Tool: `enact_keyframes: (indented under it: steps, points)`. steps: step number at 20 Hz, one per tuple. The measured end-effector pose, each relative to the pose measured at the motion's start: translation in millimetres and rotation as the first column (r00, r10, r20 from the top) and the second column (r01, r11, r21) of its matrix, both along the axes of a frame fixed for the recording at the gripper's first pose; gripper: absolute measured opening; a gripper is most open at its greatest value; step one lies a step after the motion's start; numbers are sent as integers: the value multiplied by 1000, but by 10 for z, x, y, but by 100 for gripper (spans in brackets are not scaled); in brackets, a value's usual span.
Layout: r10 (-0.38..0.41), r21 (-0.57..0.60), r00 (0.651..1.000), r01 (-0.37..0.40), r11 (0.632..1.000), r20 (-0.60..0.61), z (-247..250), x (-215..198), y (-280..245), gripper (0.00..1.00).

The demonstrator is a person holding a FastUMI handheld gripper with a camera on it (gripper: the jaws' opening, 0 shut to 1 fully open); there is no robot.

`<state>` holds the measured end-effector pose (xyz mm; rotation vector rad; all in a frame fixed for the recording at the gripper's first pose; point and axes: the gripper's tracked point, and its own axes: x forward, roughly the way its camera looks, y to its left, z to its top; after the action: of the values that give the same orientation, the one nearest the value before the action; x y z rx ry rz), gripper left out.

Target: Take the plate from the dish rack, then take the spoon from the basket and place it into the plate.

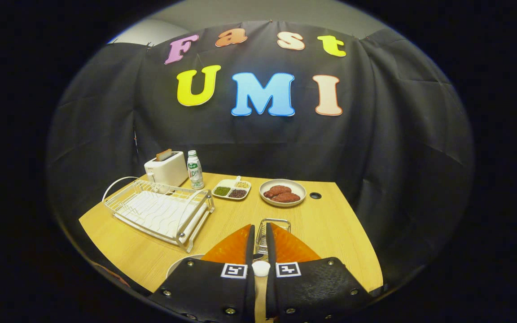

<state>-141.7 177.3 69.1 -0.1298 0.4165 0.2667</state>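
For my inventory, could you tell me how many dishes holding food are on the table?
2: a divided dish beside the bottle, and a bowl right of it.

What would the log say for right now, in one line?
gripper: shut on spoon | basket: just ahead of gripper | plate: out, beside gripper | dish rack: holds nothing | spoon: not yet in plate

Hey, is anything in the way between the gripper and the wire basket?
Nothing visible. The wire basket sits right at the tips of the gripper, whose fingers stand close together; whether they hold anything I cannot tell. The plate lies off to their side.
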Motion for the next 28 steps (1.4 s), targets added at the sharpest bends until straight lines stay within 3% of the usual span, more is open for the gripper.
enact_keyframes:
  steps: [9, 14, 28]
  points:
    - [111, 11, 988, -110, 994, -110, -398, -169, 571, 9]
    - [131, -4, 981, -133, 991, -141, -556, -181, 737, 9]
    - [264, -11, 938, -273, 962, -226, -948, -201, 1381, 12]
